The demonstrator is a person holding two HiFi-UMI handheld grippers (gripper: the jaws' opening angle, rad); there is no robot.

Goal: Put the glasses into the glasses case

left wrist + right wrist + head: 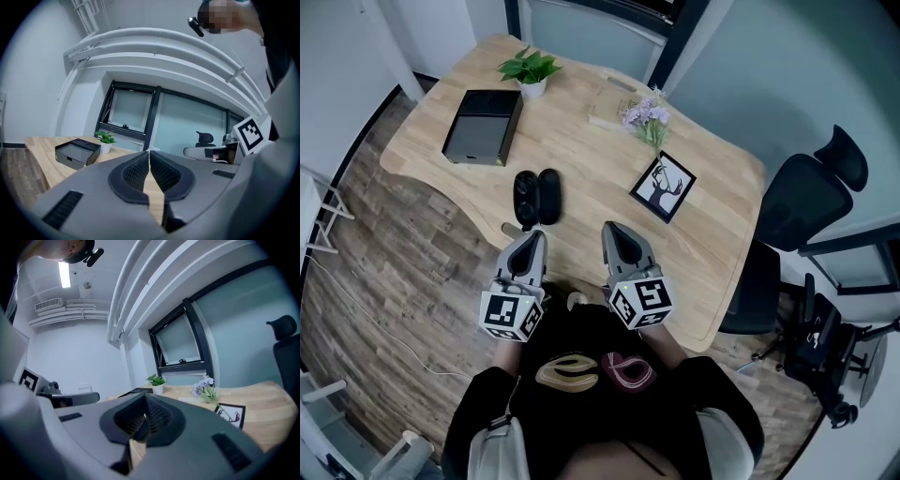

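Observation:
A black glasses case (537,195) lies open in two rounded halves on the wooden table (581,141), near its front edge. I cannot make out any glasses in these views. My left gripper (533,238) hovers just in front of the case with its tips toward it, and its jaws meet at the tip (149,152) with nothing between them. My right gripper (613,229) is level with it, to the right of the case. It is shut and empty (144,397). In both gripper views the jaws hide the case.
A black box (483,126) and a small potted plant (531,69) stand at the back left. Purple flowers (647,118) and a framed deer picture (663,186) are to the right. A black office chair (806,202) stands beyond the table's right edge.

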